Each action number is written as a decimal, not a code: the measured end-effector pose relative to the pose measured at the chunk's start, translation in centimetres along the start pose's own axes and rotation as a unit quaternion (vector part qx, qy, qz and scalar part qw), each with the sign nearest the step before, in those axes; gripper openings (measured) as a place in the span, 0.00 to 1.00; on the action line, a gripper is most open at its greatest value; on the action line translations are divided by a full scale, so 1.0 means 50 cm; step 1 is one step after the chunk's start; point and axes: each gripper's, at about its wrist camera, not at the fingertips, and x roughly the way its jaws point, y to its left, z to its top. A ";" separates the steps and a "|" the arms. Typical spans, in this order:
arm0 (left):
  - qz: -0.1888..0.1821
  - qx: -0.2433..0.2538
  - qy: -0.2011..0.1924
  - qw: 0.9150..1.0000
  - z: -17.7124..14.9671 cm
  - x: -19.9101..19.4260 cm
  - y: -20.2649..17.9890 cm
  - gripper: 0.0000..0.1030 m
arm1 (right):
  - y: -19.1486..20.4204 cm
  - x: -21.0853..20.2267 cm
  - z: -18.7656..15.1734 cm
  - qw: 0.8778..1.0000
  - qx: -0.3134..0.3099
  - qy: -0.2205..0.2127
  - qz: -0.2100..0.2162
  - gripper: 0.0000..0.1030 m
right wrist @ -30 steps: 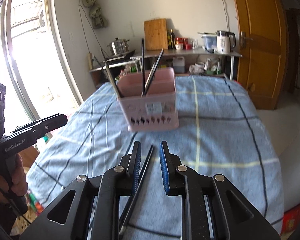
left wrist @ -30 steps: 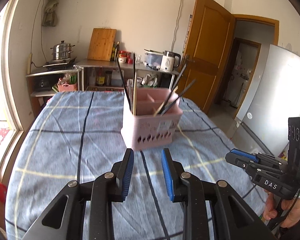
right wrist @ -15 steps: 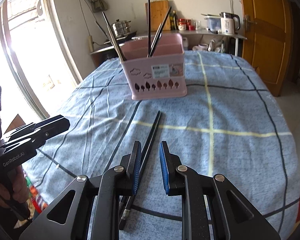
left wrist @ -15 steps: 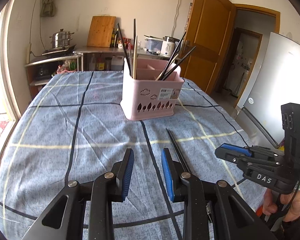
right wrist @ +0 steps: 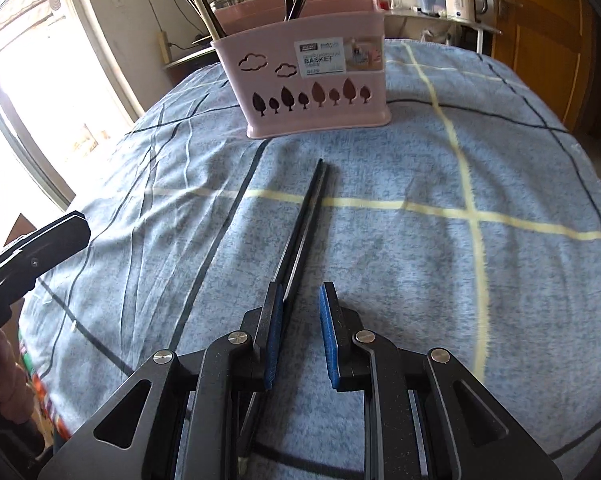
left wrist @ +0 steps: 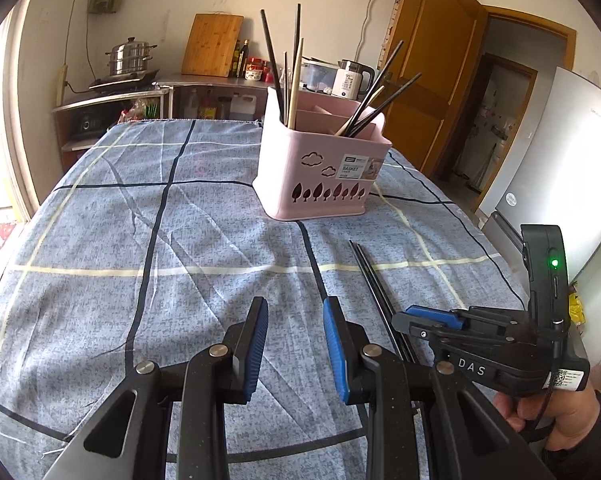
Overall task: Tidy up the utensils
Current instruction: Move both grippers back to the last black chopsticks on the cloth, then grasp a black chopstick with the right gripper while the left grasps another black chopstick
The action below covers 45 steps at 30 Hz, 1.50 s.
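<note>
A pink utensil basket stands on the blue checked tablecloth with several chopsticks upright in it. A pair of black chopsticks lies flat on the cloth in front of it. My right gripper hangs low over their near end, open. The sticks run under its left finger, and its pads do not press on them. My left gripper is open over bare cloth, left of the sticks.
A counter behind the table carries a steel pot, a cutting board and a kettle. A wooden door and a white fridge stand to the right. A bright window is at the left.
Both grippers have sunk toward the tablecloth. The right one has tilted further down and come close over the lying chopsticks. The jaws of both stand as wide as before.
</note>
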 end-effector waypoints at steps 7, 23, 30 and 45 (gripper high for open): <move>-0.006 -0.006 0.011 1.000 0.003 0.020 -0.003 0.27 | 0.006 0.006 0.003 1.000 -0.019 -0.001 -0.015 0.10; -0.048 -0.003 0.074 0.996 0.025 0.175 -0.111 0.27 | -0.089 -0.037 -0.027 0.999 0.026 -0.007 -0.025 0.06; -0.037 0.033 0.090 0.995 0.018 0.233 -0.159 0.23 | -0.122 -0.051 -0.033 0.998 0.057 -0.011 -0.028 0.06; -0.007 0.032 0.110 0.993 0.014 0.199 -0.106 0.07 | -0.138 -0.040 -0.006 0.998 0.059 -0.001 -0.033 0.09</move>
